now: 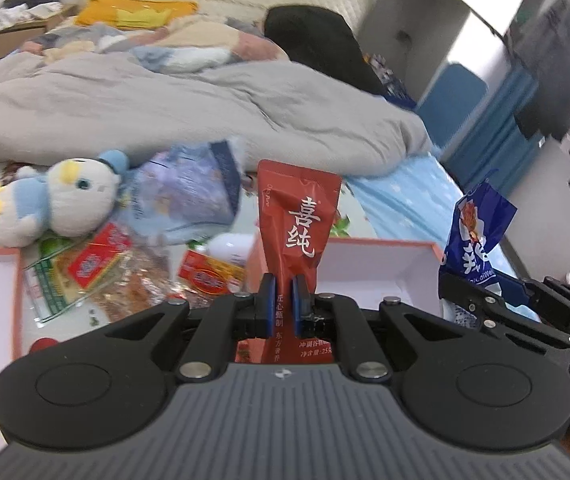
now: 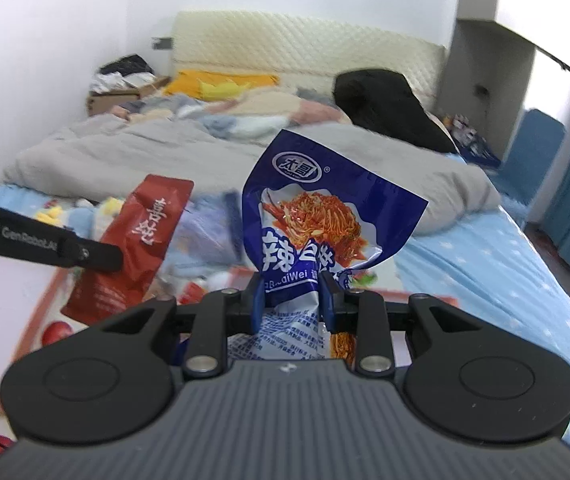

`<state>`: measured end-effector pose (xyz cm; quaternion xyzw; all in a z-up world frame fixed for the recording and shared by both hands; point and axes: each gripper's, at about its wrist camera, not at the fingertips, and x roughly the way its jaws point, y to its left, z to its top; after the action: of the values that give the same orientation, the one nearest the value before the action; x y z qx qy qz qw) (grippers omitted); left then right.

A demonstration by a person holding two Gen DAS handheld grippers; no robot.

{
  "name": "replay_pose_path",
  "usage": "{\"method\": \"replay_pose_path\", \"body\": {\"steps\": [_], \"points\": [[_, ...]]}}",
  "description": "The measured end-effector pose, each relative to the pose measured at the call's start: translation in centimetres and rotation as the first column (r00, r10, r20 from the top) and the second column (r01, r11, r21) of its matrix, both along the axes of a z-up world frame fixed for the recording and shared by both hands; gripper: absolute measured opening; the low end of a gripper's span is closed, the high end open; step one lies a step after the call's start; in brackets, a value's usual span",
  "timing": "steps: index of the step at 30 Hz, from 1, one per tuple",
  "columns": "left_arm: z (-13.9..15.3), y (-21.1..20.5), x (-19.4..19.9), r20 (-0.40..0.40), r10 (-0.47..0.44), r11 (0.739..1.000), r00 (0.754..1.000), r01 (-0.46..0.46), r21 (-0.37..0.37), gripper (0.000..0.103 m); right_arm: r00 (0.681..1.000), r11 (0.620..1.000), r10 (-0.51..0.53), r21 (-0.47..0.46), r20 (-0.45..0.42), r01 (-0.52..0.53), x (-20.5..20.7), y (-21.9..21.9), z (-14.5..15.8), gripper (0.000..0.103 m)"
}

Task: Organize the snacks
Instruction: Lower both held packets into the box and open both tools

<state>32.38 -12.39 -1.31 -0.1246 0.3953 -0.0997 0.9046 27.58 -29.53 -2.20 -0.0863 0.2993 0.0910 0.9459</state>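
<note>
Red sachet is pinched upright in the left gripper. The right gripper clamps a blue packet, both lifted above the pink-rimmed box, likely for sorting.

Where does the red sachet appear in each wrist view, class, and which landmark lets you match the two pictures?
Left wrist view: the red sachet stands upright at centre, pinched between the left gripper fingers.
Right wrist view: the red sachet is at left of centre, tilted, held up beside the blue packet.
Shared landmark: the grey duvet behind the sachet in both.
</note>
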Motion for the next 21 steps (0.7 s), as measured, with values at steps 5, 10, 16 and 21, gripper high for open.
{"method": "replay_pose_path", "body": {"steps": [5, 10, 16, 21], "points": [[-2.7, -3.8, 1.9, -0.062, -0.048, 0.999, 0.997, 0.049, 0.012, 0.01, 0.997, 0.999, -0.042, -0.018, -0.06, 0.041, 0.6, -2.7, -2.6, 0.032], [-5.3, -6.5, 3.2, -0.123, -0.094, 0.995, 0.988, 0.099, 0.033, 0.01, 0.99, 0.997, -0.075, -0.027, -0.118, 0.072, 1.2, -4.8, -5.4, 0.032], [-8.2, -8.8, 4.0, -0.208, -0.128, 0.989, 0.97, 0.14, 0.044, 0.01, 0.976, 0.995, -0.096, -0.01, -0.195, 0.096, 1.2, -6.7, -8.6, 0.032], [-9.2, -9.5, 4.3, -0.23, -0.137, 0.987, 0.963, 0.152, 0.049, 0.01, 0.97, 0.994, -0.105, -0.01, -0.221, 0.105, 1.1, -7.7, -9.9, 0.033]]}}
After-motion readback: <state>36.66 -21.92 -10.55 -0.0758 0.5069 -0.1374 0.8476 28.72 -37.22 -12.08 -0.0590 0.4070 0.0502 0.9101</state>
